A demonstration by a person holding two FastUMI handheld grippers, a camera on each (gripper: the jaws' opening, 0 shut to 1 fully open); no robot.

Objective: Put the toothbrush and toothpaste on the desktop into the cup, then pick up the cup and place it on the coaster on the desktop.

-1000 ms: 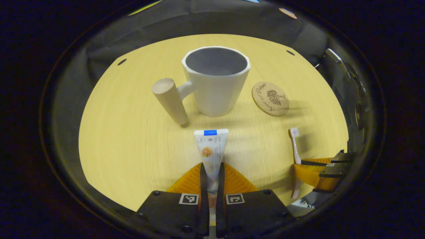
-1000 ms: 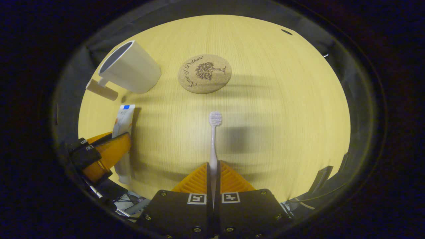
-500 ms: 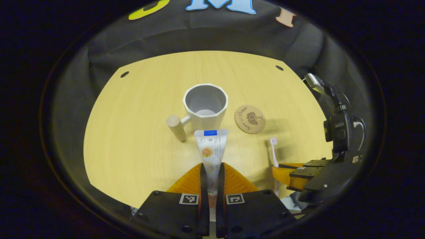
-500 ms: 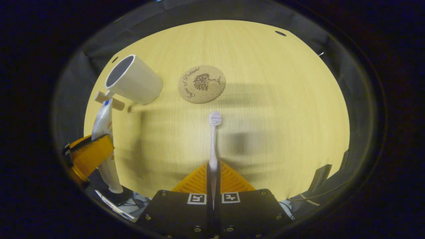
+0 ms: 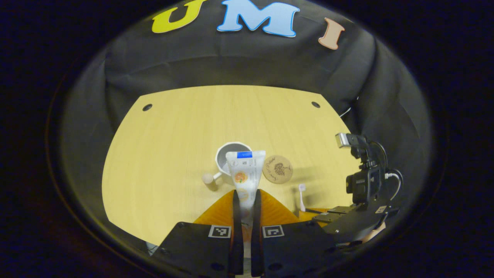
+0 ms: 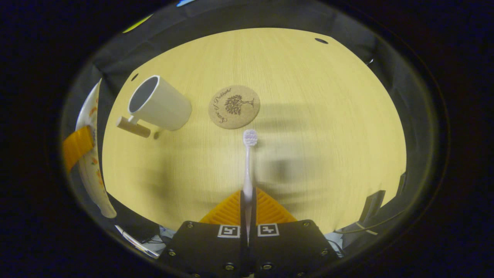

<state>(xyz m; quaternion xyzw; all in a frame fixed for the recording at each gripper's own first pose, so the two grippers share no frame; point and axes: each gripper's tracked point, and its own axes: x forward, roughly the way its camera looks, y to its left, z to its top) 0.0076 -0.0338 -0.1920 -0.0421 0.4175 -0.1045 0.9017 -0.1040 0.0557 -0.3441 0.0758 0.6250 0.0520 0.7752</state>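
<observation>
1. The toothpaste (image 5: 245, 173) is pinched between the fingers of the left gripper (image 5: 245, 200) and is held high above the desk (image 5: 162, 154).
2. The toothbrush (image 6: 247, 162) is clamped in the right gripper (image 6: 247, 200), bristles forward, clear of the desk.
3. The cup (image 6: 160, 103) is seen upright on the desk, its wooden handle (image 6: 133, 127) turned away from the coaster (image 6: 234, 106).
4. The coaster lies just beside the cup, apart from it, with nothing on it.
5. In the left gripper view, the cup's mouth is partly covered by the toothpaste.
</observation>
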